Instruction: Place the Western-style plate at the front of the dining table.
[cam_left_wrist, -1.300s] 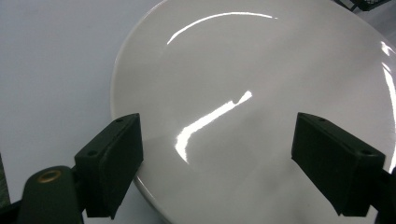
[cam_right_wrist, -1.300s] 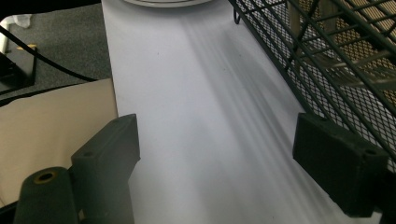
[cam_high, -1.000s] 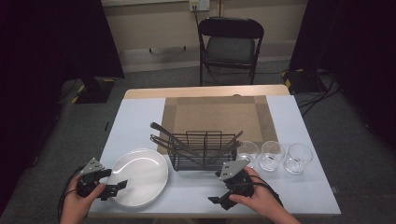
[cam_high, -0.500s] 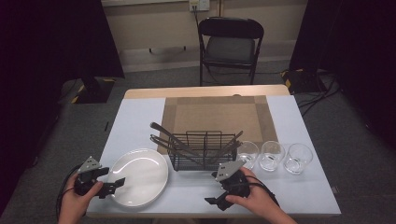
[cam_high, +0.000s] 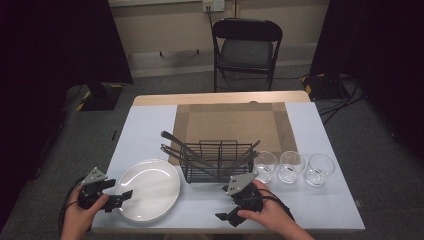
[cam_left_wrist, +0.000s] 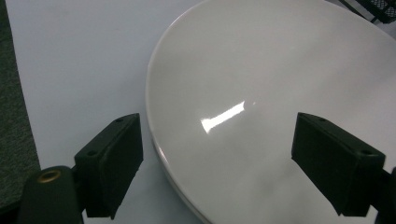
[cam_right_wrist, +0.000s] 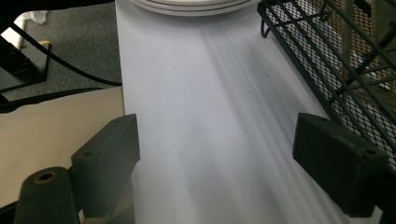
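Note:
A white plate (cam_high: 150, 187) lies at the front left of the white table (cam_high: 145, 130). My left gripper (cam_high: 121, 199) is at the plate's left rim and stands open. In the left gripper view the plate (cam_left_wrist: 280, 84) reaches between the jaws, its rim running close to the left jaw, and my left gripper (cam_left_wrist: 217, 163) holds nothing. My right gripper (cam_high: 226, 204) hovers low in front of the black wire basket (cam_high: 217, 162), pointing left, open and empty. The right gripper view shows my right gripper (cam_right_wrist: 217, 168) over bare table, the basket (cam_right_wrist: 345, 65) to the right and the plate (cam_right_wrist: 191, 4) ahead.
Dark utensils (cam_high: 182, 145) lean out of the basket. Three clear glasses (cam_high: 291, 166) stand in a row to its right. A brown mat (cam_high: 232, 122) covers the table's far middle. A folding chair (cam_high: 247, 47) stands beyond the table.
Both hands have drifted slightly to the left. The right gripper has sunk a little toward the table's front edge. Both grippers stay open.

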